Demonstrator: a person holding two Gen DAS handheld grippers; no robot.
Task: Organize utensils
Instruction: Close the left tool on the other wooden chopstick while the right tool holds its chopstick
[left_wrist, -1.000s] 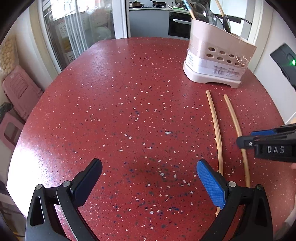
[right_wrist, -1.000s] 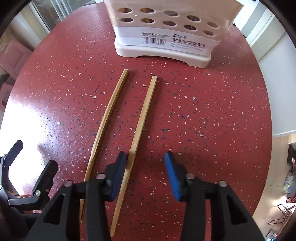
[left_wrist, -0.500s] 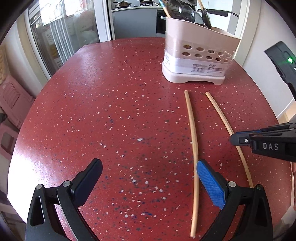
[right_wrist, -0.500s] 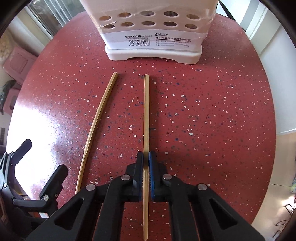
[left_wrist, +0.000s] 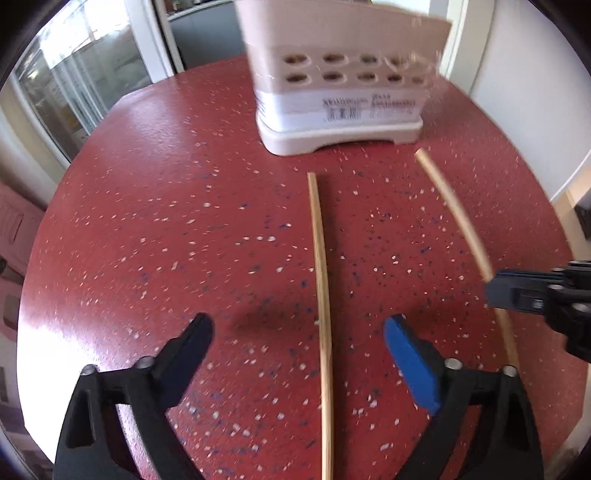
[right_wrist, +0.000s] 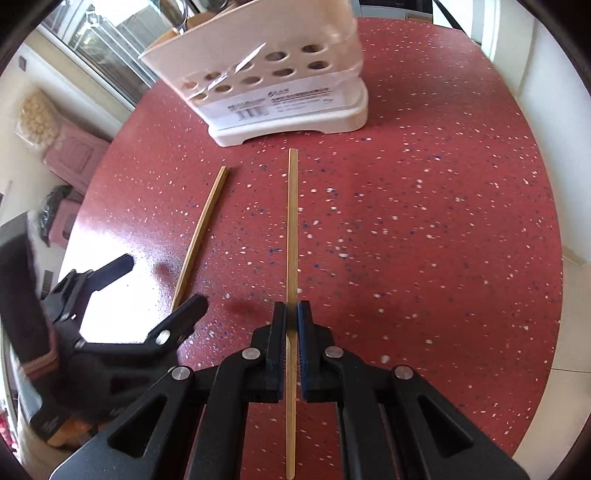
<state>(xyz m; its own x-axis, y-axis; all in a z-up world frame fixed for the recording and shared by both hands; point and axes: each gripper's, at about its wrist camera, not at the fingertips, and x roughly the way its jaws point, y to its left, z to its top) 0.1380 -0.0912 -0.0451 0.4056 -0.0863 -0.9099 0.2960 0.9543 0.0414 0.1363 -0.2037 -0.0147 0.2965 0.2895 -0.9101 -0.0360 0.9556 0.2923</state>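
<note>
Two bamboo chopsticks are on the red speckled table. My right gripper (right_wrist: 291, 314) is shut on the right chopstick (right_wrist: 292, 221), which points toward the pink utensil holder (right_wrist: 280, 92) and looks lifted off the table. In the left wrist view that chopstick (left_wrist: 454, 210) runs into the right gripper (left_wrist: 517, 293). My left gripper (left_wrist: 295, 343) is open, its jaws on either side of the left chopstick (left_wrist: 321, 280), which lies flat. That chopstick also shows in the right wrist view (right_wrist: 201, 236), beside the left gripper (right_wrist: 159, 291).
The utensil holder (left_wrist: 340, 92) stands at the far side of the table (left_wrist: 184, 221) and holds several utensils. A glass door and kitchen units lie beyond. Pink stools (right_wrist: 74, 155) stand on the floor left of the table.
My right gripper has closed on the right chopstick and raised it. My left gripper has moved right and forward until the left chopstick lies between its open jaws.
</note>
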